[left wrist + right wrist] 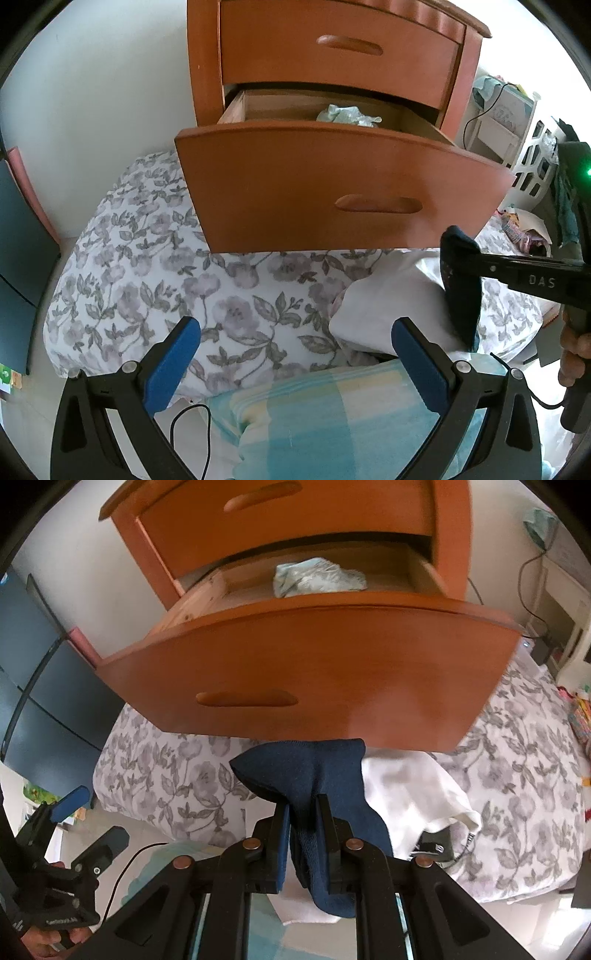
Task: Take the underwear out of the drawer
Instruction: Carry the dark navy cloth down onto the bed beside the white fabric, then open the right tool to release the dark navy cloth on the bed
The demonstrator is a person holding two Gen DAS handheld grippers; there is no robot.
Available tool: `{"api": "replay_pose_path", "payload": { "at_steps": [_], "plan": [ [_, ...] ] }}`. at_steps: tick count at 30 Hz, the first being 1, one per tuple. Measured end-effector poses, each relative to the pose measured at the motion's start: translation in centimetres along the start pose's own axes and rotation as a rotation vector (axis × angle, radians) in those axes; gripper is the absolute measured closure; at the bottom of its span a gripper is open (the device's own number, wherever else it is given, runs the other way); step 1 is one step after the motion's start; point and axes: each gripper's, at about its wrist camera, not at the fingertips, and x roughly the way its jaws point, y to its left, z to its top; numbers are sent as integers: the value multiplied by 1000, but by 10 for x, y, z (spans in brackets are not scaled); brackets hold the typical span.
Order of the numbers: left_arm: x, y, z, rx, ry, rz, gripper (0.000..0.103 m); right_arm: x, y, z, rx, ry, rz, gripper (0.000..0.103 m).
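My right tongs (303,812) pinch navy underwear (310,771); left tongs (295,354) gape wide. A loose grip could drop it short of the bed (159,775).

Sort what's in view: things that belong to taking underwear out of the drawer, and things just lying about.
Job: open drawer; pale garment inside it; navy garment clamped in right gripper; open left gripper.

Lying about: floral duvet; white cloth; checked pillow; white basket.

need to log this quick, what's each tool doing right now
Left tool: open, holding nothing.
Right tool: closed on a dark blue garment, out of the open drawer.
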Motion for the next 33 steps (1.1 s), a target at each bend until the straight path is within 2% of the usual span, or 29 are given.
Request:
{"api": "replay_pose_path", "payload": {
  "at_steps": [16,19,22,24,26,33],
  "plan": [
    [21,5,1,-4,51,3,0,38,15,1,-25,84,17,84],
    [21,5,1,-6,54,3,0,39,15,1,-24,87,9,77],
    [21,5,1,-5,55,3,0,36,15,0,-23,82,-8,63],
    [21,5,1,-6,54,3,0,32,12,0,-12,73,-29,44],
    [21,4,1,-6,54,3,0,29,9,1,-6,66,-40,43],
    [21,5,1,-8,51,4,0,24,1,0,19,61,-80,26]
  ]
}}
